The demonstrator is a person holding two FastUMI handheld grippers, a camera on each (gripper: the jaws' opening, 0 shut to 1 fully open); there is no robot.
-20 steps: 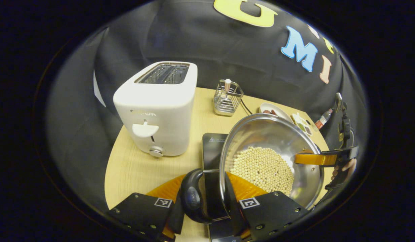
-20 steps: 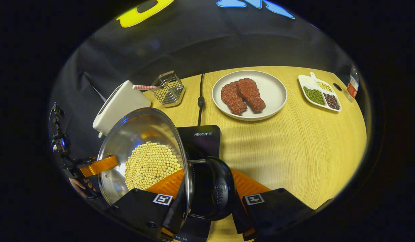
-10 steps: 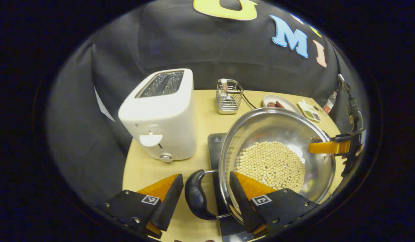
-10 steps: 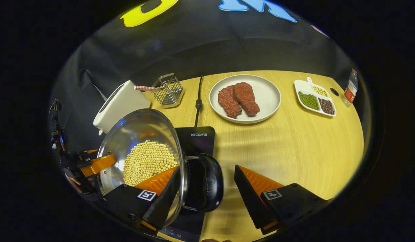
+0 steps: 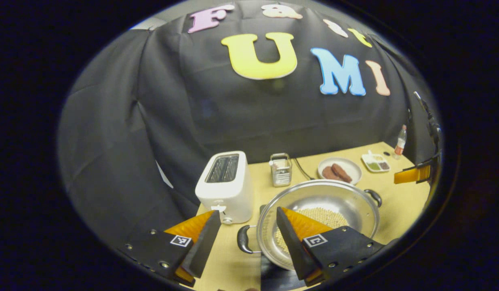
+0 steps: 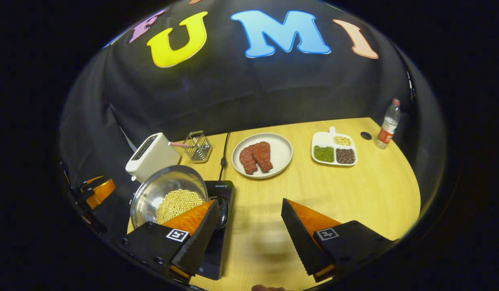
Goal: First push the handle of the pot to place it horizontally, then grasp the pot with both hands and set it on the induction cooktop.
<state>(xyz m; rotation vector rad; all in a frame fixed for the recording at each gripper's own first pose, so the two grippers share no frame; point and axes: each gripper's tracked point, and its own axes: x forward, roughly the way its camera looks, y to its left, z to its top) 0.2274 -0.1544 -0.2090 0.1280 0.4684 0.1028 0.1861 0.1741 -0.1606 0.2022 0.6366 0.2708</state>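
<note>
A steel pot (image 5: 346,202) holding pale beans rests on the black induction cooktop (image 5: 275,277), with one black handle (image 5: 243,239) toward me and the other handle (image 5: 373,197) on the far side. My left gripper (image 5: 247,212) is open, raised above and back from the near handle. In the right gripper view the pot (image 6: 158,190) sits on the cooktop (image 6: 223,190) at lower left. My right gripper (image 6: 249,202) is open above the table, apart from the pot's handle (image 6: 223,207). The other gripper (image 6: 96,189) hangs at the far left.
A white toaster (image 5: 227,188) stands left of the pot, with a wire basket (image 5: 281,169) behind it. A plate of meat (image 6: 262,155), a divided dish of beans (image 6: 334,148) and a bottle (image 6: 388,123) lie across the wooden table (image 6: 354,190). A cord (image 6: 224,155) runs back from the cooktop.
Both grippers, shut on the pot's handles a second ago, have opened, let go and drawn up and back. The pot stays on the cooktop.
</note>
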